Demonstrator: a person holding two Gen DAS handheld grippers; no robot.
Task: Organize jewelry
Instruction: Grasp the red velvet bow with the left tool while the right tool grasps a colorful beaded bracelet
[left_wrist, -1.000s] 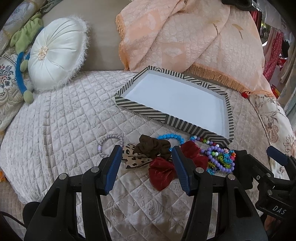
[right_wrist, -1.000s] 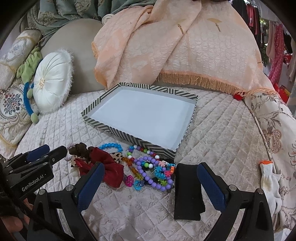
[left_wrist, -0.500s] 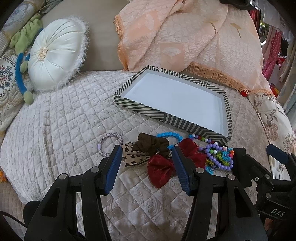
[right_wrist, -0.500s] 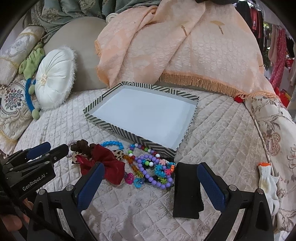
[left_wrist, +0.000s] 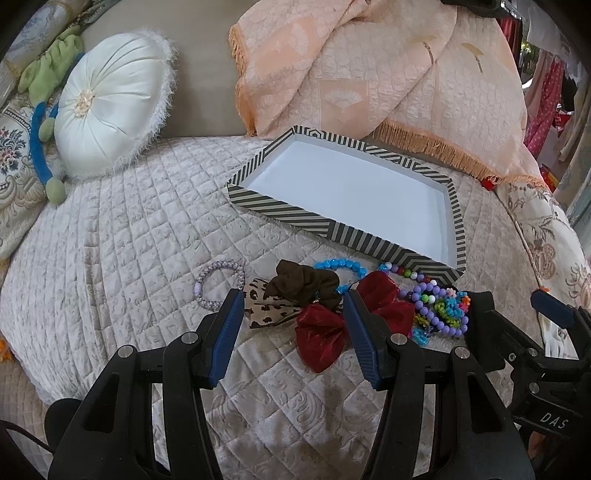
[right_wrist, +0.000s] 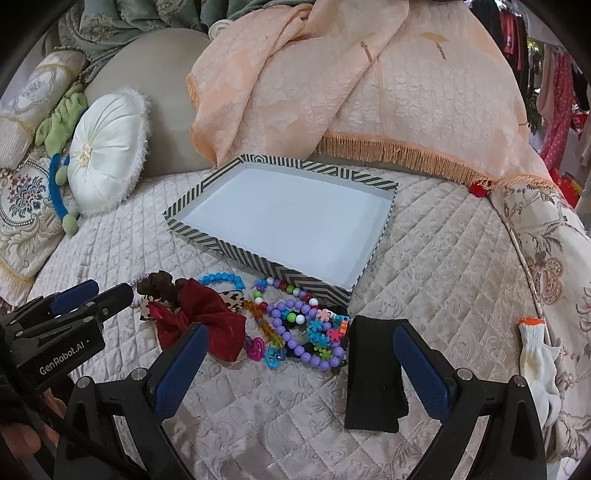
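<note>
Striped tray (right_wrist: 258, 260): empty; bracelets (right_wrist: 310, 332), red bow (right_wrist: 207, 314), scrunchie (left_wrist: 306, 282) heaped just before it, unsorted; left hand-held gripper (left_wrist: 291, 332) and right hand-held gripper (right_wrist: 299, 365) both apart, holding nothing

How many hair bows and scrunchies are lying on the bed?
3. The red bow lies nearest, in the middle of the pile. The leopard-print bow sits to its left, and the brown scrunchie rests behind both. The beads may hide more.
</note>
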